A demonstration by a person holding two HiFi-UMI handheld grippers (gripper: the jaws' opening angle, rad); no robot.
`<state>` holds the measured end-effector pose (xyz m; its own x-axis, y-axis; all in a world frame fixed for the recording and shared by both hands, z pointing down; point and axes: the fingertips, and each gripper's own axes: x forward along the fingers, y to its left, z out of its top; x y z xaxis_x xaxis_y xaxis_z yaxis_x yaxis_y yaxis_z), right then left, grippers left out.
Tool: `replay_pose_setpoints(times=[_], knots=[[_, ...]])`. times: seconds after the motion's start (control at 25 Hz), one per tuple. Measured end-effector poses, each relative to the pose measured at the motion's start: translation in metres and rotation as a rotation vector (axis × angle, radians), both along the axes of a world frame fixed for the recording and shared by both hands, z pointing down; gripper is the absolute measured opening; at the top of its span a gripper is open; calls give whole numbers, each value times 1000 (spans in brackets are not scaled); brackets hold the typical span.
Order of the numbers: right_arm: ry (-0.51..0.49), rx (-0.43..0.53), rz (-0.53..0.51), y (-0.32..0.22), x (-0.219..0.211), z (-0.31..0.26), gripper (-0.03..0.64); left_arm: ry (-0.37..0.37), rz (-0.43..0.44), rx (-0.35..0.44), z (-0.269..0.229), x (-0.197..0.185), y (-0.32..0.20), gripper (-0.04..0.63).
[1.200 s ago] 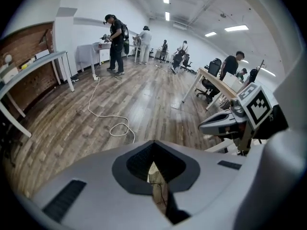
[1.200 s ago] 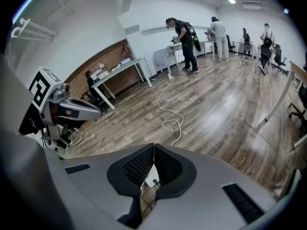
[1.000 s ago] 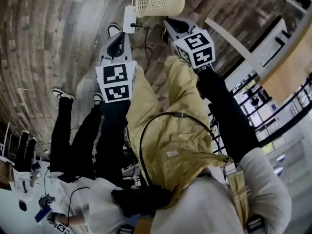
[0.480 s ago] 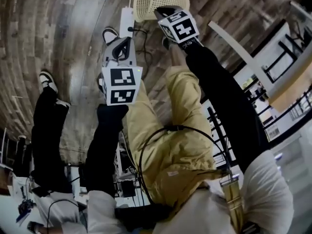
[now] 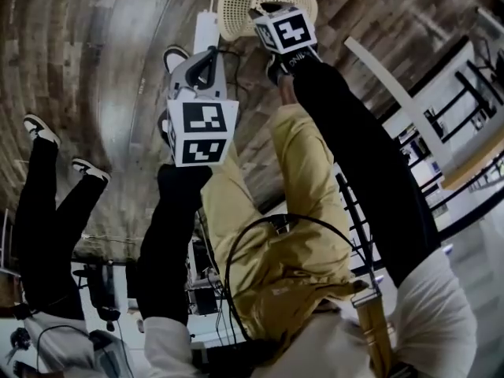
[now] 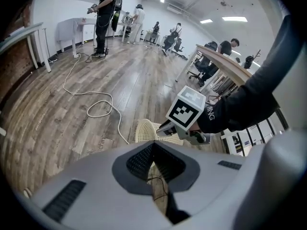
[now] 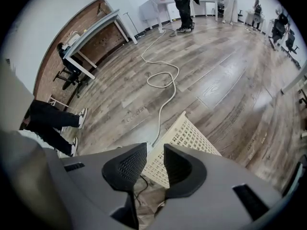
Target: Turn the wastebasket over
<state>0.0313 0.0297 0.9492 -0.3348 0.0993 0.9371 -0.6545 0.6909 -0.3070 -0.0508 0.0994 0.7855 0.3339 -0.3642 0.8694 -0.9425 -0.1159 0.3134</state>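
Wastebasket: the pale mesh wastebasket (image 5: 264, 2) lies on its side on the wood floor (image 5: 94, 69). It is right at the tips of the right gripper (image 5: 266, 14) and a little past the left gripper (image 5: 211, 57).
Head view only: two black sleeves (image 5: 354, 124) reach down from the person. A white power strip (image 5: 207, 30) lies just past the left gripper's tips, beside the basket.
Left gripper view only: the right gripper's marker cube (image 6: 186, 111) is seen from the side, in front of the basket's top edge.
Right gripper view only: a white cable (image 7: 163, 80) loops over the floor and runs up to the basket. Another person's legs (image 7: 53, 121) show off to the left.
Right gripper jaws: apart, and they have just been opening. The basket's mesh wall shows in the gap, but the pads do not squeeze it.
Left gripper jaws: the tips are together, with nothing in them.
Arms: both are stretched out and point steeply down at the floor. The right one reaches farther.
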Motion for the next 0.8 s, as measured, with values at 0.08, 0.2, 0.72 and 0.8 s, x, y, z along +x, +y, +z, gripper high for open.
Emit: replay_pose_setpoints(times=[0.08,0.2,0.72,0.8], knots=[[11,-12,18,0,0,10,106,2,-3,-12,9,-1,0,2],[22,-24,41,2,1,20,106,1,-3,-29,20,0,4,2],[6,-210,324,0,-2,29,49,-2,-4,-47,35,-1,-4,2],[-33,-224,336,-2,-4,18,39,-9,2,-51,31,-5,-12,2]])
